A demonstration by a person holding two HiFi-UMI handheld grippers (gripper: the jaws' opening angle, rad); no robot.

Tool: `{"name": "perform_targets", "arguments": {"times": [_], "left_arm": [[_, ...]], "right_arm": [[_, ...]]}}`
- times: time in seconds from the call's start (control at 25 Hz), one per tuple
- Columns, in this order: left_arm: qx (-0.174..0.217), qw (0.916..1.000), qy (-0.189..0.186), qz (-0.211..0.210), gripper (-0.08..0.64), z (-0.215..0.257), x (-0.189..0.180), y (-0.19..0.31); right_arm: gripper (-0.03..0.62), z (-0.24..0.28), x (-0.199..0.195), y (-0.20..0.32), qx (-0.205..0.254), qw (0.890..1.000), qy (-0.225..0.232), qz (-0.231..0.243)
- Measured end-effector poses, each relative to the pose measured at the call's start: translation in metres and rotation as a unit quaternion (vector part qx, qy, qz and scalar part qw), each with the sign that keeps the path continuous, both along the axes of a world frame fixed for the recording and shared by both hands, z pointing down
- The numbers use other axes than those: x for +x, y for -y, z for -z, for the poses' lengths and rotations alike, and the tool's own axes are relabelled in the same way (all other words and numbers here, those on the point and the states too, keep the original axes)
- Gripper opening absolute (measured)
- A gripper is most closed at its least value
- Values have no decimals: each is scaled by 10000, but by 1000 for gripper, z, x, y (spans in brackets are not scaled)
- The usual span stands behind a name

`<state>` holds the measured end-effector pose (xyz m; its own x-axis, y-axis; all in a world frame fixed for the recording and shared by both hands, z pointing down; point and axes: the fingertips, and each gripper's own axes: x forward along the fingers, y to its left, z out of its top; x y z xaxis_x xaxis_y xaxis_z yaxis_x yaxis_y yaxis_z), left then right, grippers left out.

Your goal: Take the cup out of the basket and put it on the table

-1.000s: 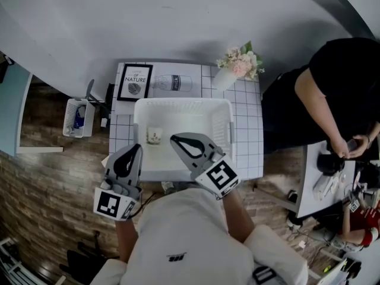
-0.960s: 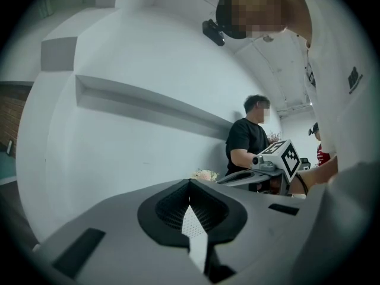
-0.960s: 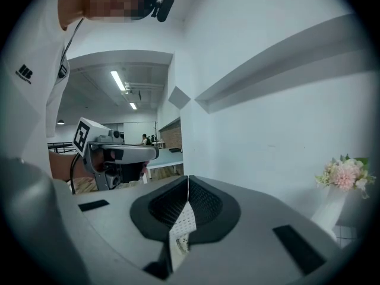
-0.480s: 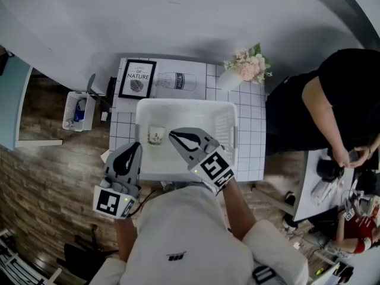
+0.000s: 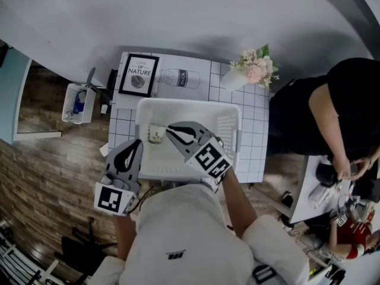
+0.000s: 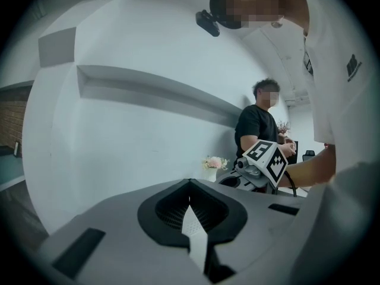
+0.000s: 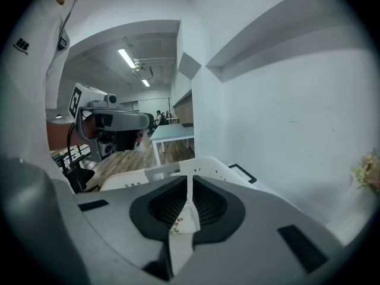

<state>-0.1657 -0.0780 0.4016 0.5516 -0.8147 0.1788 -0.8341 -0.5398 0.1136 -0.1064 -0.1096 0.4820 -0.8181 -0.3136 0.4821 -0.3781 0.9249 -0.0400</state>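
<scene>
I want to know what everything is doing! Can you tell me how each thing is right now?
cup: inside the basket, near its left wall, not held.
basket: on the table, holding only the cup.
right gripper: fingers shut, empty, over the basket beside the cup.
left gripper: fingers shut, empty, outside the basket's left side.
bottle: lying on its side behind the basket.

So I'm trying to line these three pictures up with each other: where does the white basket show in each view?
Head view: the white basket sits mid-frame on the tiled table.
Left gripper view: not in it; that gripper's own body fills the lower frame.
Right gripper view: only its perforated rim shows, centre, just above the jaws.
Shared landmark: the pink flowers, upper right in the head view, centre in the left gripper view, far right edge in the right gripper view.
</scene>
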Motion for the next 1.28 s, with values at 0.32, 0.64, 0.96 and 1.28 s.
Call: {"name": "perform_targets", "arguments": {"times": [0.32,0.64,0.96,1.28], "left_arm": [[-270,9994,224,-26,6,-14,6,11],[-426,9985,318,-87,6,-24,10,18],[-480,9980,367,-190,6,-30,12,21],[-572,9974,397,-203,6,-34,10,22]], "right_arm": [[17,-33,-11,8,-256,9983,-303,433],[40,-73,-19,9,-485,9933,-641,830],[75,-126,-23,8,-840,9846,-991,1174],[101,-167,-25,5,-1215,9730,-1277,1489]]}}
